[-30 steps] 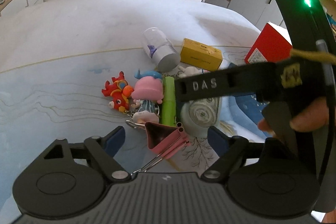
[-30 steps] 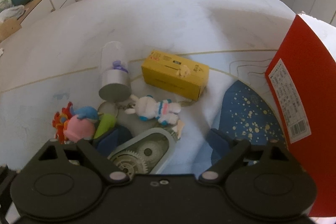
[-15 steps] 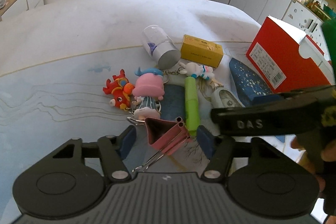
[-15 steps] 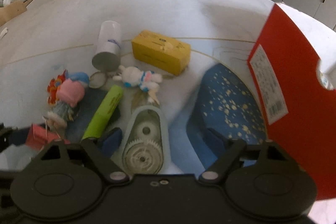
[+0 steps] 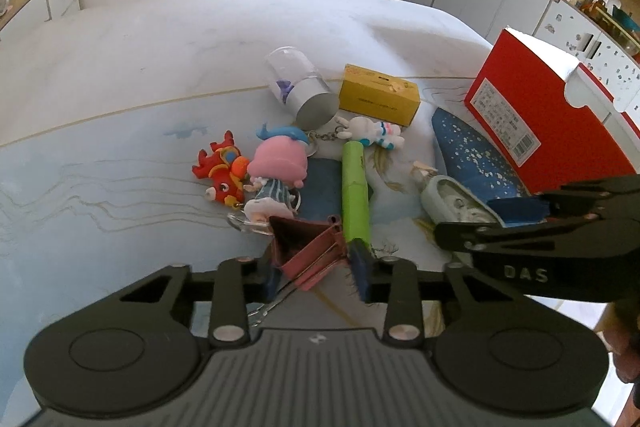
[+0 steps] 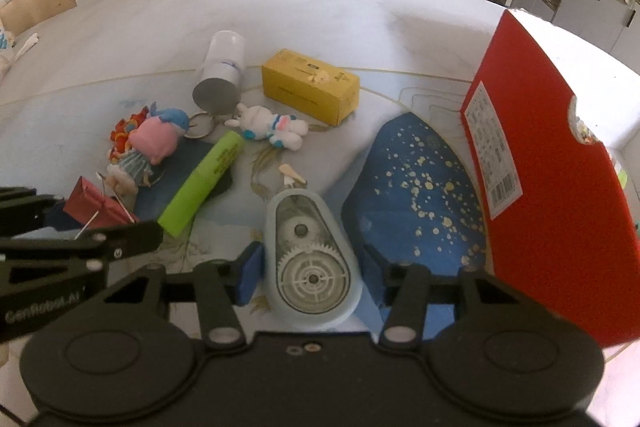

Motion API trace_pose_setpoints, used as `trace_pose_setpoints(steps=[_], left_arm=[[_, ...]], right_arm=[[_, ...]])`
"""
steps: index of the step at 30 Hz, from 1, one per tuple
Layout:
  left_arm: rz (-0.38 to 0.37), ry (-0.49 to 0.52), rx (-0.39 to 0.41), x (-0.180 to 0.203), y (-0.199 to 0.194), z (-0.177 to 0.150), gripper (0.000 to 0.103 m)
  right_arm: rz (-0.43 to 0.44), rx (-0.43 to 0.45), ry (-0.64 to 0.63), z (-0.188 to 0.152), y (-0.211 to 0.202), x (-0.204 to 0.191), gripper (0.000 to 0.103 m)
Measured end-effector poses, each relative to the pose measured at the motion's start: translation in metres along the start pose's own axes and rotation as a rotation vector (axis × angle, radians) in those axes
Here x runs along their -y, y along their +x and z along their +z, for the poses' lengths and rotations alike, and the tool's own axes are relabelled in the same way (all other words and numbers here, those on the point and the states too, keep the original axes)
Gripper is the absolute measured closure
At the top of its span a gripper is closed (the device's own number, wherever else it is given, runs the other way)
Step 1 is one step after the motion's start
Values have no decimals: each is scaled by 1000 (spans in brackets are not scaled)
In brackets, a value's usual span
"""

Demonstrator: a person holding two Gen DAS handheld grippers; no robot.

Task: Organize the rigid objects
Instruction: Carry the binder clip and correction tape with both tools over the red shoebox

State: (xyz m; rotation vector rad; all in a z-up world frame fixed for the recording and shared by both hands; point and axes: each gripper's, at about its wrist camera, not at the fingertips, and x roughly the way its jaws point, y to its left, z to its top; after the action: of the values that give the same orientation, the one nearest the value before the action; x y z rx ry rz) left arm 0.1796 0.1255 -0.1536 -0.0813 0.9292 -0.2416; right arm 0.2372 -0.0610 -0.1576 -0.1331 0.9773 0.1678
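Now we have the left gripper (image 5: pixel 316 269) clamped on the pink binder clip (image 5: pixel 310 247), its jaws drawn together against the clip's sides, so the clip is held low over the worktop (image 5: pixel 120 131) at the near edge of the clutter. Our right gripper (image 6: pixel 310 271) straddles the tape dispenser (image 6: pixel 310 259); its jaws are closing around the pale shell, the left pad just beside it, the right one hard to judge against the blue pouch (image 6: pixel 416 187). We take the two nearest pieces first, one per hand, probably because the red box (image 6: pixel 560 187) stands open-sided on the right as the likely bin. Still loose are the green tube (image 6: pixel 204 183), yellow box (image 6: pixel 310 85), jar (image 6: pixel 220 75) and figurines.
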Motion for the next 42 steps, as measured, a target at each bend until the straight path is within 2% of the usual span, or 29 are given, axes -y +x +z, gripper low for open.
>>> trace_pose_setpoints(steps=[9,20,30,37,42], left_arm=[[7,-32,-1,1,-13,-3,69],[-24,-39,-2,28,-50,11,69],[-43,8,57,77,-73,47,69],[-58,70,110,128,-75,74,69],[-67,101,118,163,-69,88,69]], right_arm=[[37,38,32,-8,-28,11,52],[91,78,67,-3,-85,36,52],[102,132,96,10,-123,78,52],[87,189,117,19,-138,122,51],[69,214,127,22,-143,159,51]])
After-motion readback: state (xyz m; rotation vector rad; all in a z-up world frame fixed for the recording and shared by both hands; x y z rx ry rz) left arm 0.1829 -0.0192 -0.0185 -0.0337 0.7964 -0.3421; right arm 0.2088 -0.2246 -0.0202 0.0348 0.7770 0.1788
